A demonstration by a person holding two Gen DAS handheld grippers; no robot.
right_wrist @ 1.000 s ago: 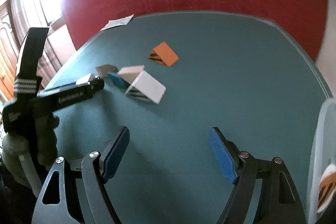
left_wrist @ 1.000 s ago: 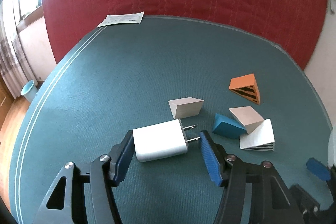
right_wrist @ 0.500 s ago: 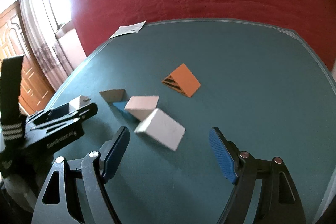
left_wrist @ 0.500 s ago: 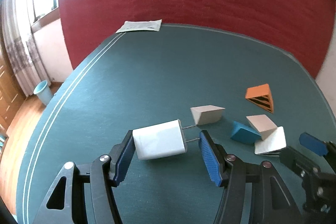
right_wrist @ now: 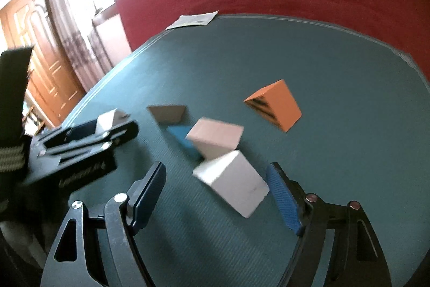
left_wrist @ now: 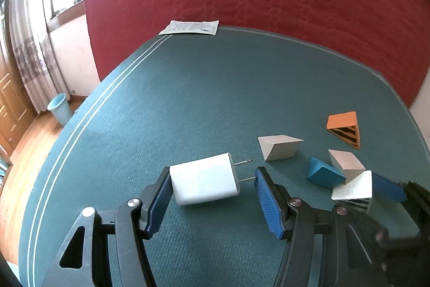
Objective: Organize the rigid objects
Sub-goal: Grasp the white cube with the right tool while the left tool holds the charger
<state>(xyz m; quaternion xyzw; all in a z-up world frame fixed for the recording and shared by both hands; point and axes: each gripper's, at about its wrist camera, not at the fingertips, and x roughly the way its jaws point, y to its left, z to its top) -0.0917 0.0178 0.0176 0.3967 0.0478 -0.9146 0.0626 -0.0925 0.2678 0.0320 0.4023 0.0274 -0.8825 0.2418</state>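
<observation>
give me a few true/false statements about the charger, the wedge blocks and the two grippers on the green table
1. The left gripper holds a white charger lengthwise, plug prongs toward one of its fingers. True.
2. The orange wedge sits between the right gripper's fingers. False: the white wedge is between them; the orange one lies further off, apart from the cluster.
3. The right gripper is clamped on the white wedge. False: its jaws have just been closing, but a gap shows on one side, so it is open around the block.
4. The blue wedge lies against a pale wooden wedge. True.
5. A paper sheet lies at the table's far edge. True.
</observation>
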